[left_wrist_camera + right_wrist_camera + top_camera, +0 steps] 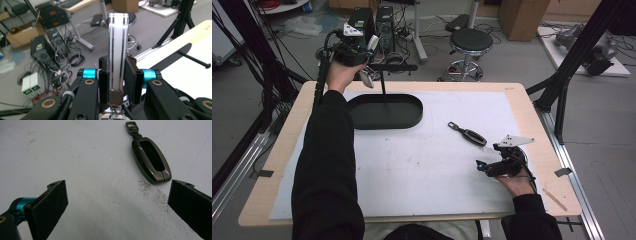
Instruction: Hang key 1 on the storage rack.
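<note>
Beyond the tabletop's far-left corner, the white key fob is clamped in the left gripper near the black stand; stiff, light, probably slick, best pinched flat-sided. The dark key fob lies toward the right edge before the right gripper, its jaws spread.

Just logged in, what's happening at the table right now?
A person works with a gripper in each hand. The left gripper is raised over the table's far left corner, shut on a white key fob, near the black stand with its crossbar. The right gripper sits low over the white mat, jaws open, with a dark key fob lying just ahead of it.
</note>
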The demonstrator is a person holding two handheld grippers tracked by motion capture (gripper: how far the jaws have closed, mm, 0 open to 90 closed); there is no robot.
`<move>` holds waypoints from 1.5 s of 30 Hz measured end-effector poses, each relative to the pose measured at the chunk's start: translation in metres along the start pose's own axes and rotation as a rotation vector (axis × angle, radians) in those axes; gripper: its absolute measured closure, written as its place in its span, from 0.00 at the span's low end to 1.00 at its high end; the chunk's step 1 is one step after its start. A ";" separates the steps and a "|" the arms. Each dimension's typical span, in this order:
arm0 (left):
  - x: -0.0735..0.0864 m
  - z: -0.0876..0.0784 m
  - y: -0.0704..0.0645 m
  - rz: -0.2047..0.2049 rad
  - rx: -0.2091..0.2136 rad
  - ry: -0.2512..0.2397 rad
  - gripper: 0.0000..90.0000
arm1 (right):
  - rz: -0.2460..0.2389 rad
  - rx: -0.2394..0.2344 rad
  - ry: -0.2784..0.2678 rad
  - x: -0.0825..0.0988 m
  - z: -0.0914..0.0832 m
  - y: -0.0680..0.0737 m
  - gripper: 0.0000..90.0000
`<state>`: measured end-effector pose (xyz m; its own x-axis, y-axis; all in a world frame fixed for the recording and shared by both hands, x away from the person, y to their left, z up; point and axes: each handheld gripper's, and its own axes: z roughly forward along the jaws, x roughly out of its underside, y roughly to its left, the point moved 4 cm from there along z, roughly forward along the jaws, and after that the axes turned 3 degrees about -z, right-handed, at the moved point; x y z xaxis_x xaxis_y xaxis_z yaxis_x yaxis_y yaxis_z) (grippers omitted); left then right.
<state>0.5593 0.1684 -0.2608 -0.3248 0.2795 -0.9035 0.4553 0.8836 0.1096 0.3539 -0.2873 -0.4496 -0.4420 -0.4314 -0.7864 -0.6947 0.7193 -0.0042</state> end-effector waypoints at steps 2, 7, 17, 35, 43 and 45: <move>-0.002 -0.004 -0.001 -0.015 0.006 -0.026 0.77 | 0.001 -0.001 0.003 0.000 0.000 0.000 0.02; -0.009 -0.017 -0.002 -0.075 0.130 -0.109 0.27 | -0.008 -0.005 0.009 0.001 0.001 0.001 0.02; 0.017 -0.024 -0.011 -0.080 0.241 -0.036 0.02 | -0.003 -0.012 0.001 0.000 0.000 0.002 0.02; 0.073 -0.047 -0.033 -0.105 0.370 -0.053 0.02 | 0.006 -0.022 0.001 0.000 0.000 0.003 0.02; 0.085 -0.060 -0.044 -0.065 0.383 -0.036 0.02 | 0.004 -0.014 0.008 0.001 0.001 0.003 0.02; 0.089 -0.063 -0.045 -0.060 0.379 -0.020 0.02 | 0.000 -0.015 0.012 0.001 0.001 0.004 0.02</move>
<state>0.4573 0.1771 -0.3204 -0.3459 0.2211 -0.9119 0.7117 0.6951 -0.1014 0.3515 -0.2842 -0.4514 -0.4489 -0.4375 -0.7791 -0.7029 0.7113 0.0056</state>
